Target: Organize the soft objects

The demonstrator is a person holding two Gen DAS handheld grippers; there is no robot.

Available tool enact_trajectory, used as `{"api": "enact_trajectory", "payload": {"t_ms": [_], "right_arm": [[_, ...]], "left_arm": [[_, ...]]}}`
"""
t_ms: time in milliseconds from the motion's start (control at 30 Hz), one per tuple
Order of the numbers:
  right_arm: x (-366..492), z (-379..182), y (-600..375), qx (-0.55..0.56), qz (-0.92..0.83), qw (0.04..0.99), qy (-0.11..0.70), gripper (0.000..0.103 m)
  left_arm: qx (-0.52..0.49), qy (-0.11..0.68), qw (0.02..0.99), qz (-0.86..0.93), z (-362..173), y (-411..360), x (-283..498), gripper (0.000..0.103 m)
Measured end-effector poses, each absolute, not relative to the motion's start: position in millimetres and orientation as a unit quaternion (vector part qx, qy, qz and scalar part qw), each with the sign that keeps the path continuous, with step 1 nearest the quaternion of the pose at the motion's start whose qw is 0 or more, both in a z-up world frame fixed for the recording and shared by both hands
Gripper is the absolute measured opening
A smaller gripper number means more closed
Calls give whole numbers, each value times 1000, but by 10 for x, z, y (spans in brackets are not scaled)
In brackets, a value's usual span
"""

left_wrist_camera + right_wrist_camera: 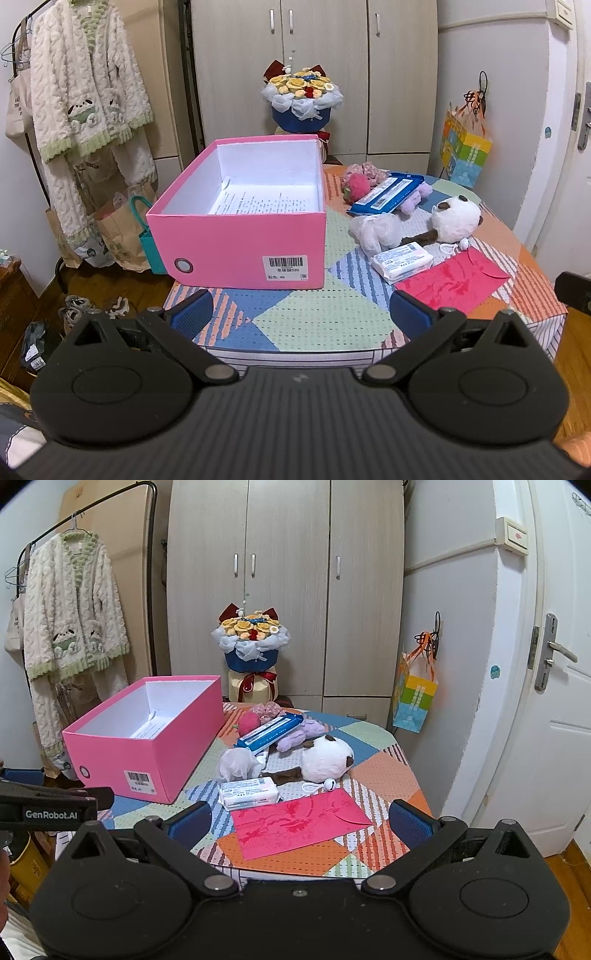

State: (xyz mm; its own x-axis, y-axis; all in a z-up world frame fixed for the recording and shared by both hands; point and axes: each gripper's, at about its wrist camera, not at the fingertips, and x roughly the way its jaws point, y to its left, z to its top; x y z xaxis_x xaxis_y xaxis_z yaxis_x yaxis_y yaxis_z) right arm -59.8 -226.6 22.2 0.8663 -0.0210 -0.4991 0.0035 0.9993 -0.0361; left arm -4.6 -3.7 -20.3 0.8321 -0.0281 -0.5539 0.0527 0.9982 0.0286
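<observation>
While nothing touches them — both grippers point(301, 314) point(300, 818) wide, unladen

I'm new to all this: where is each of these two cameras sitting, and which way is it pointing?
Left wrist view: sits on the left tongs, looking forward over the table's near edge at the pink box; its own open blue-padded fingers show.
Right wrist view: sits on the right tongs, further right, looking over the red envelope toward the panda plush; its open fingers show, and the left tongs poke in at the left edge.
Shared: box, plush, envelope, flower bouquet, wardrobe.
</observation>
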Motion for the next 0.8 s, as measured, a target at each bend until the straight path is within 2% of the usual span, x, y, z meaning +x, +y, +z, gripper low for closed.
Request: {"api": "enact_trajectory", "payload": {"t_ms": [800], "right_arm": [[-643,176,-2247,-30,-11,969,245,103]], "left_arm": [[32,296,955,-10,-252,-32,-65,103]]}}
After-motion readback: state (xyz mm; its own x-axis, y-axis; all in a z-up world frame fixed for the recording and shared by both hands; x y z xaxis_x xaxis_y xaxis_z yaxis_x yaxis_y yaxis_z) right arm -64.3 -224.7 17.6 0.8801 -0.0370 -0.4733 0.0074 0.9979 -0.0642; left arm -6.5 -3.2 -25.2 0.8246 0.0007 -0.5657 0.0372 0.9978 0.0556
